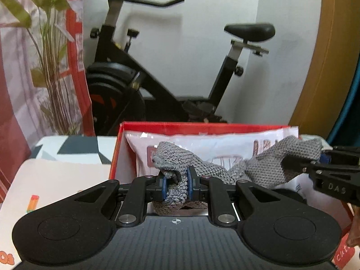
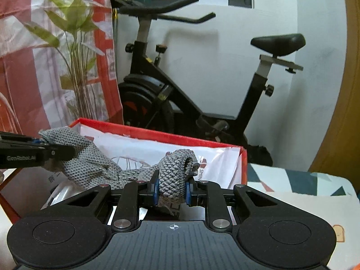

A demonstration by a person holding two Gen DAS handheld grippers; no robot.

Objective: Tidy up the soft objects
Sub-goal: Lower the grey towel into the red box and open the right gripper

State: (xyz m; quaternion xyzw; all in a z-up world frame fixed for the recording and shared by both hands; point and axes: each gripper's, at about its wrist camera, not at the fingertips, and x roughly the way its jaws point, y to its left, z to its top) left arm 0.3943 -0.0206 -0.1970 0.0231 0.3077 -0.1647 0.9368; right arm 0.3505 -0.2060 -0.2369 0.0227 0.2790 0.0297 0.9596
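A grey knitted cloth [image 1: 265, 168] hangs stretched between both grippers above an open red box [image 1: 202, 127]. My left gripper [image 1: 176, 183] is shut on the cloth's left end, which bunches between the blue pads. My right gripper [image 2: 172, 187] is shut on the cloth's other end [image 2: 177, 171]. The right gripper shows at the right edge of the left wrist view [image 1: 299, 164], and the left gripper shows at the left edge of the right wrist view [image 2: 56, 153], each pinching the cloth [image 2: 90, 159]. The red box [image 2: 157, 135] holds a white plastic bag [image 2: 216, 164].
A black exercise bike [image 1: 144, 78] stands behind the box against a white wall. A plant [image 1: 51, 67] and a red patterned curtain [image 1: 13, 112] are at the left. The box sits on a surface with a grey and white patterned cover [image 2: 299, 180]. A wooden panel [image 1: 324, 67] is at the right.
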